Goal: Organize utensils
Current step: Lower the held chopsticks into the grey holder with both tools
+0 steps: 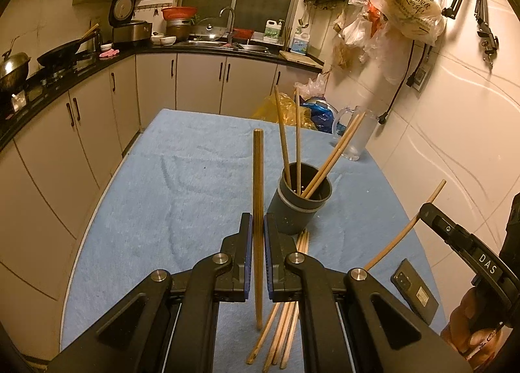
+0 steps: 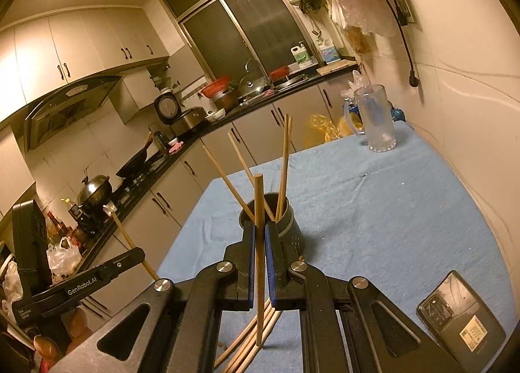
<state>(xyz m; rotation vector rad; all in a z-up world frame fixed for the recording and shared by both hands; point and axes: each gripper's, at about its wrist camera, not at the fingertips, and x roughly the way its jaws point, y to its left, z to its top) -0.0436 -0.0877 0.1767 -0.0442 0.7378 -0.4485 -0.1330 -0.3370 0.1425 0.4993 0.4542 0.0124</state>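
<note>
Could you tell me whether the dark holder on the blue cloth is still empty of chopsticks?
No, the dark holder already has four chopsticks standing in it, leaning against its rim.

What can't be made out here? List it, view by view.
- Left wrist view: the loose chopsticks on the towel are partly hidden under the left gripper; their count is unclear.
- Left wrist view: the dark holder hides the lower ends of the chopsticks standing in it.
- Right wrist view: the right gripper covers the holder's near wall.
- Right wrist view: the phone label is too small to read.
</note>
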